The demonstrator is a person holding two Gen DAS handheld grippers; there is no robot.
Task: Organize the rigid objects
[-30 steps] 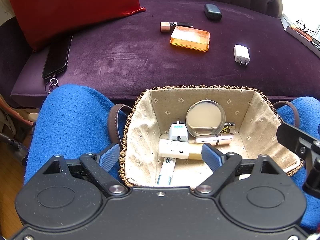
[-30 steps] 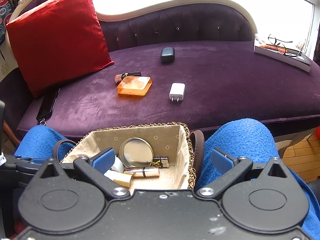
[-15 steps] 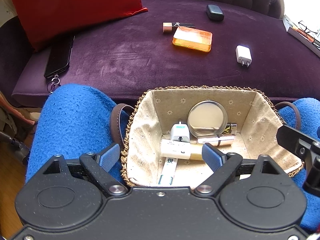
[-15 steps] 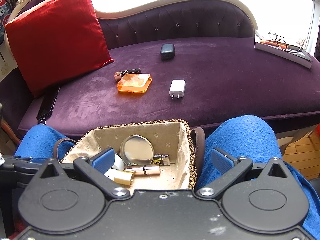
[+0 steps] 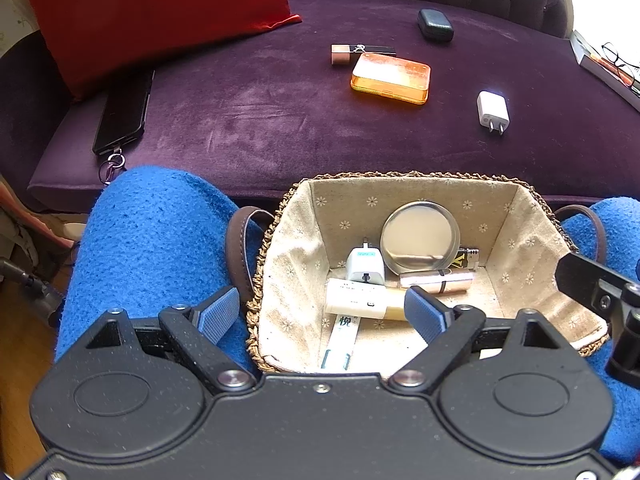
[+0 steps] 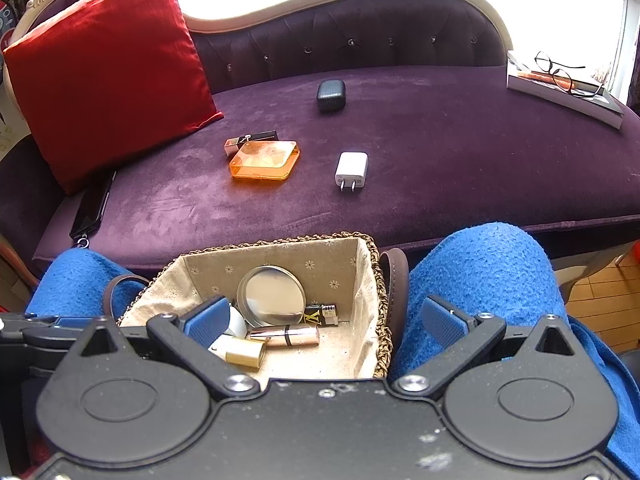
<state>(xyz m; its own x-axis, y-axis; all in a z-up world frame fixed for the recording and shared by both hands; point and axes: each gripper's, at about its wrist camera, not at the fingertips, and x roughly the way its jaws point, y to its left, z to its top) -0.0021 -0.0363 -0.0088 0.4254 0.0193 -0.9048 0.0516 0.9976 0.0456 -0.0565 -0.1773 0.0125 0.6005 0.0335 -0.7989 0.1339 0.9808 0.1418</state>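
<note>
A woven basket (image 5: 276, 216) (image 6: 376, 264) with a floral lining rests on a person's lap, between knees in blue. It holds a round metal tin (image 5: 420, 236), a white plug adapter (image 5: 365, 266), a rose-gold lipstick (image 5: 436, 282), a cream tube (image 5: 360, 303), a lighter (image 5: 466, 257) and a white strip. On the purple sofa seat lie an orange case (image 5: 391, 78) (image 6: 265, 159), a boxed lipstick (image 5: 360, 53), a white charger (image 5: 493, 111) (image 6: 352, 169) and a dark earbud case (image 5: 435, 25) (image 6: 331, 95). My left gripper (image 5: 320, 314) is open over the basket's near left rim. My right gripper (image 6: 326, 320) is open over its right rim. Both hold nothing.
A black phone (image 5: 124, 112) with a key ring lies at the seat's left edge under a red cushion (image 6: 108, 64). A book with glasses (image 6: 560, 80) sits at the far right of the seat. The basket has brown leather handles (image 5: 240, 240). Wooden floor shows at the right.
</note>
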